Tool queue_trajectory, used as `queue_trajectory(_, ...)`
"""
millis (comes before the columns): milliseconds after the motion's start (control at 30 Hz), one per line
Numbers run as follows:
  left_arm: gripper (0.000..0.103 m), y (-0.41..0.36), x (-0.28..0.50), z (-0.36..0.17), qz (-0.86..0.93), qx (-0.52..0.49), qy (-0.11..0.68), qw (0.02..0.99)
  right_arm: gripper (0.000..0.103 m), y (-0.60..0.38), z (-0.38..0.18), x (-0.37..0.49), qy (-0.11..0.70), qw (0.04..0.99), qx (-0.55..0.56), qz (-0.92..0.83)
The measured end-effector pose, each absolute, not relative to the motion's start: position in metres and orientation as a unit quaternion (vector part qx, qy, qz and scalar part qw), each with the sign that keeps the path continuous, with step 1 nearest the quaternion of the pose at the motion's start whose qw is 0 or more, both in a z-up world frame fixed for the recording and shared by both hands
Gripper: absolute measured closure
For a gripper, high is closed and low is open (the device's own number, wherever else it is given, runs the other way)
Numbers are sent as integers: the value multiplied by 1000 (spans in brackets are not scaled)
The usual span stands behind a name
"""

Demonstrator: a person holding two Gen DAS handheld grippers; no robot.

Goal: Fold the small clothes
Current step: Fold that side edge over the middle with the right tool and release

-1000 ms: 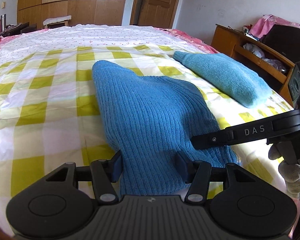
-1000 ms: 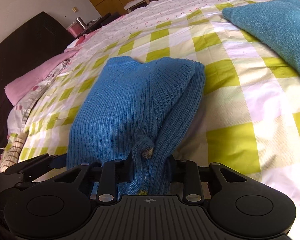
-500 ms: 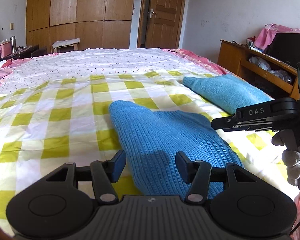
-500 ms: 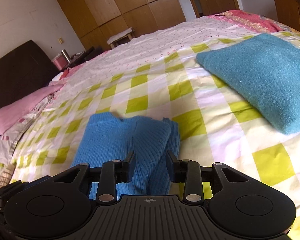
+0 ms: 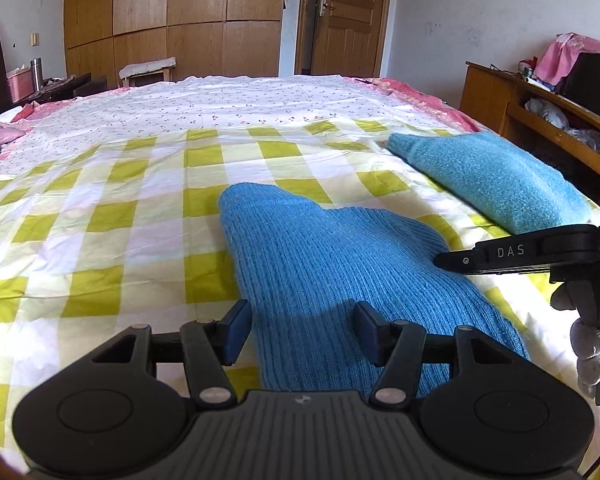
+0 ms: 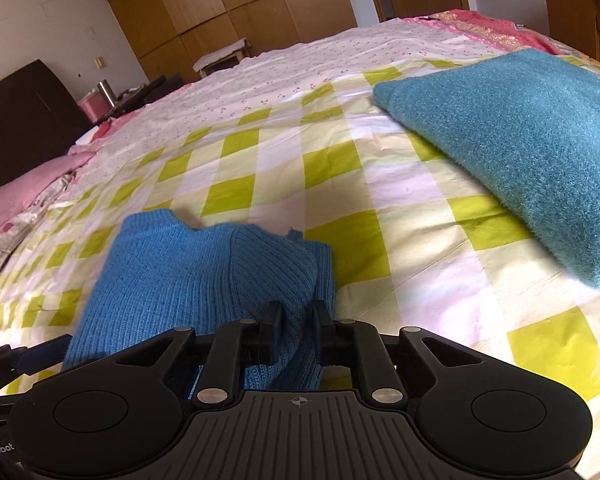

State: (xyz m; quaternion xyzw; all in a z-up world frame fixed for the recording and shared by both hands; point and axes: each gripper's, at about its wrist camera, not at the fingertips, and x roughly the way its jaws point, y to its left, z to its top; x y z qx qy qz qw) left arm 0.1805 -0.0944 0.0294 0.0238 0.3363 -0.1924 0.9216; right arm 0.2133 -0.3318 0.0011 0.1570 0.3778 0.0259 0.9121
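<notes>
Ribbed blue knit garment (image 5: 332, 280) half-folded near bed's (image 5: 100, 216) front edge; right gripper (image 6: 295, 330) closing on its hem, left gripper (image 5: 300, 330) open; teal towel (image 6: 520, 152) already folded.

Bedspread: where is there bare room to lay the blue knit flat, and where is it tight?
Free: the checked bedspread left of the knit, and the flowered sheet beyond it. A narrower strip runs between knit and teal towel. Crowded: the near right, where the right claw is closing on the knit's fold beside the open left claw.
</notes>
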Motion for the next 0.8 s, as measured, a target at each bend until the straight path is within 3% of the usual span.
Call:
queue_trajectory(433, 42, -86, 145, 40, -177, 32, 334, 925, 82, -302, 49, 150, 332, 935, 111, 50)
queue_trajectory(800, 42, -90, 127, 17, -175, 32, 365, 914, 81, -284, 14, 132, 392, 917, 60, 30)
